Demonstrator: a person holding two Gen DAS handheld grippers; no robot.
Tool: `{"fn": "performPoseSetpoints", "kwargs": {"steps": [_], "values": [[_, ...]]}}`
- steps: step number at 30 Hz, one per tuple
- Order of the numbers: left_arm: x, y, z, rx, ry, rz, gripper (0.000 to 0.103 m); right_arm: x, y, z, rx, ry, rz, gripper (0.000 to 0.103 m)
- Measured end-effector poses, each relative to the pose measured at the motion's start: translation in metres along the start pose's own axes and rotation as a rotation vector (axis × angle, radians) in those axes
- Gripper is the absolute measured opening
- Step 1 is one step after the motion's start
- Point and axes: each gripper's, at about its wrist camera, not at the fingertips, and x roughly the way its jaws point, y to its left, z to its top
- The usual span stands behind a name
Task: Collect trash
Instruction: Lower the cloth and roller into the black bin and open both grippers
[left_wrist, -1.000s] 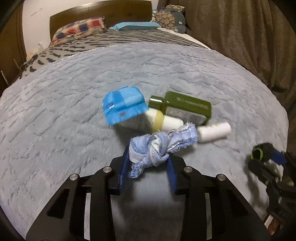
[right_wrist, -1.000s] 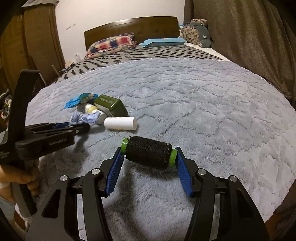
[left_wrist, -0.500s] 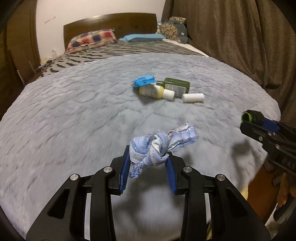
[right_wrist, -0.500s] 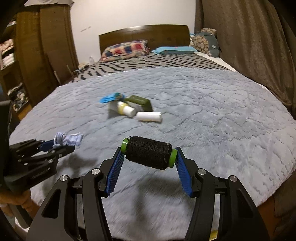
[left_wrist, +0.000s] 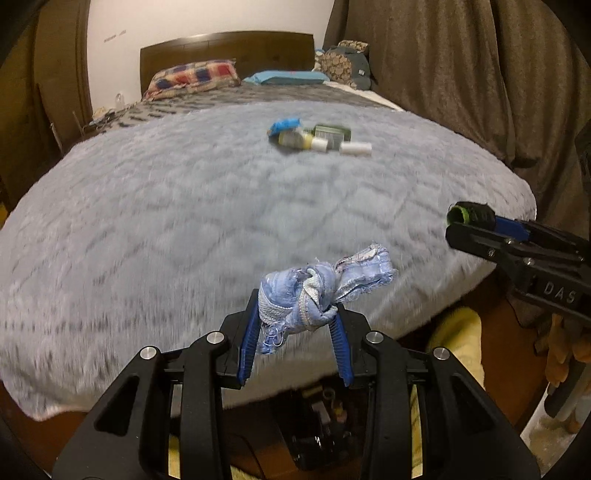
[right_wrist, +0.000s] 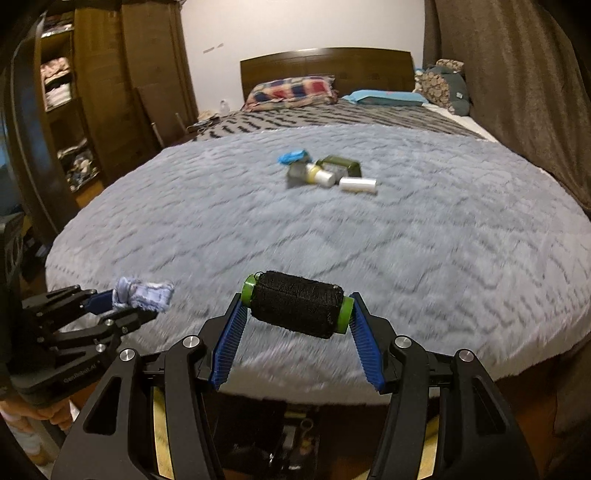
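My left gripper (left_wrist: 295, 317) is shut on a knotted blue rag (left_wrist: 317, 288), held in the air past the foot edge of the bed; the rag also shows in the right wrist view (right_wrist: 144, 293). My right gripper (right_wrist: 295, 314) is shut on a black thread spool with green ends (right_wrist: 295, 304), also off the bed's edge; the spool shows in the left wrist view (left_wrist: 469, 214). Far back on the grey blanket (left_wrist: 184, 206) lie a blue wrapper (left_wrist: 283, 124), a yellow-white bottle (left_wrist: 301, 140), a dark green box (left_wrist: 332, 133) and a white tube (left_wrist: 355, 148).
Below both grippers, past the bed's foot edge, is a dark container holding small items (left_wrist: 321, 413) beside something yellow (left_wrist: 458, 343). Brown curtains (left_wrist: 461, 74) hang on the right. A wooden wardrobe (right_wrist: 92, 103) stands on the left. Pillows (right_wrist: 291, 88) lie at the headboard.
Both grippers have pulled back from the pile of objects toward and past the foot of the bed, each still holding its item. The pile now looks far away.
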Motion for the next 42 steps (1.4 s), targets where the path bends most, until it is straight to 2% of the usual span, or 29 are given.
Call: {"fn": "performPoseSetpoints", "kwargs": {"steps": [8,22,29,35,37,39,42], "values": [[0.014,-0.003,-0.06,-0.019,0.118,-0.024,0.033,0.014,0.004,-0.041,-0.019,0.09,-0.01,0.057],[0.092,-0.014,-0.13,-0.021,0.361,-0.063,0.033,0.085,-0.008,-0.105,0.049,0.355,0.033,0.057],[0.119,-0.013,-0.15,-0.047,0.448,-0.086,0.033,0.113,-0.006,-0.131,0.063,0.452,0.049,0.057],[0.129,-0.009,-0.157,-0.079,0.486,-0.088,0.036,0.127,-0.005,-0.137,0.075,0.488,0.064,0.058],[0.13,-0.007,-0.157,-0.089,0.494,-0.093,0.038,0.129,-0.005,-0.138,0.077,0.491,0.068,0.058],[0.132,-0.007,-0.156,-0.091,0.494,-0.091,0.047,0.129,-0.006,-0.136,0.084,0.486,0.068,0.058],[0.127,0.0,-0.151,-0.091,0.485,-0.084,0.054,0.124,-0.012,-0.13,0.093,0.474,0.067,0.067]]}}
